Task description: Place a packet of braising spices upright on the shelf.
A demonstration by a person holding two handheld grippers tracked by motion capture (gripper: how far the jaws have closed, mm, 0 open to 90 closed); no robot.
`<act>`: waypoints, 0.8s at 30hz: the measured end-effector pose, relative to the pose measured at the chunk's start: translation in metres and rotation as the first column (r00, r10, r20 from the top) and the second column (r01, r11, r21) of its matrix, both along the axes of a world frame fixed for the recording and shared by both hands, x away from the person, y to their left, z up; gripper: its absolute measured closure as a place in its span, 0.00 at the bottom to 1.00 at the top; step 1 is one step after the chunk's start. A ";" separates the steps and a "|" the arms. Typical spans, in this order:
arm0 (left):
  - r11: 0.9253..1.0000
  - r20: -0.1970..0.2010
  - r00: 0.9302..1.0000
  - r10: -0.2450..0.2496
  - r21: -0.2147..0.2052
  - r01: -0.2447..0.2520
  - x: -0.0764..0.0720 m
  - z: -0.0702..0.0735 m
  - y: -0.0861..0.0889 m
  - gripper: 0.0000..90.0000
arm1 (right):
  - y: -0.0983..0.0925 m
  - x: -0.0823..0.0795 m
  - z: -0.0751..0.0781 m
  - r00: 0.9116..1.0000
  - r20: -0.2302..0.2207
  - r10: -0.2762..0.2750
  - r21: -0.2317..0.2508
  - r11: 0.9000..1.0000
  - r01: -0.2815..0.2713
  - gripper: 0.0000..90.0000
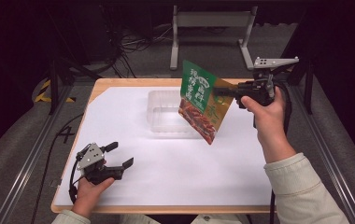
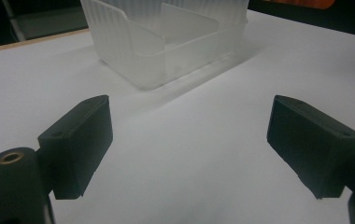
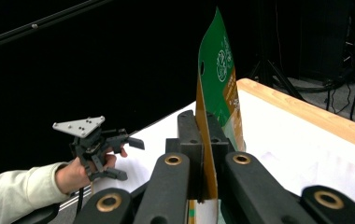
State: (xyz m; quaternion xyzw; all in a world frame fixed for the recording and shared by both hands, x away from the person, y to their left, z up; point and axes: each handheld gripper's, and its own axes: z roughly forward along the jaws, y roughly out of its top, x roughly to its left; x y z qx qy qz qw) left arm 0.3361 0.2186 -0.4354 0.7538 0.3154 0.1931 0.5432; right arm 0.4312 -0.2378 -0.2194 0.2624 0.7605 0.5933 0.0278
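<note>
- The right gripper (image 1: 234, 91) is clamped on the edge of a green and brown snack bag (image 1: 202, 100). It holds the bag up in the air, tilted, just above the clear plastic bin (image 1: 159, 116).
- The left gripper (image 1: 119, 156) rests low on the table, well away from the bin on the near left. Its jaws are wide apart and hold nothing.
- The bag could slip out. Only a thin edge sits between the jaws, so a quick shake might pull it free.
- The bag hangs over the bin's right side. If it drops now, I think it could hit the wall and fall outside.
- The bin is light, so a bump might slide it.
- The table (image 1: 119, 85) is wood with a white sheet (image 1: 189, 177) on top. The room behind is dark, with cables (image 1: 133, 44) and a grey metal stand (image 1: 210, 21) on the floor.
</note>
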 end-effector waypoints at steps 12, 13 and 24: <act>1.000 -0.001 1.000 -0.001 -0.005 0.001 0.001 0.000 0.000 0.17 | 0.023 0.028 0.002 1.000 0.007 -0.026 -0.014 1.000 0.026 1.00; 1.000 -0.001 1.000 -0.002 -0.005 0.002 0.001 0.000 0.000 0.17 | 0.025 0.030 0.003 1.000 0.008 -0.029 -0.013 0.999 0.029 1.00; 1.000 -0.005 1.000 -0.008 -0.006 0.008 0.002 0.000 0.000 0.17 | 0.045 0.056 0.000 0.999 0.016 -0.045 -0.004 0.999 0.045 1.00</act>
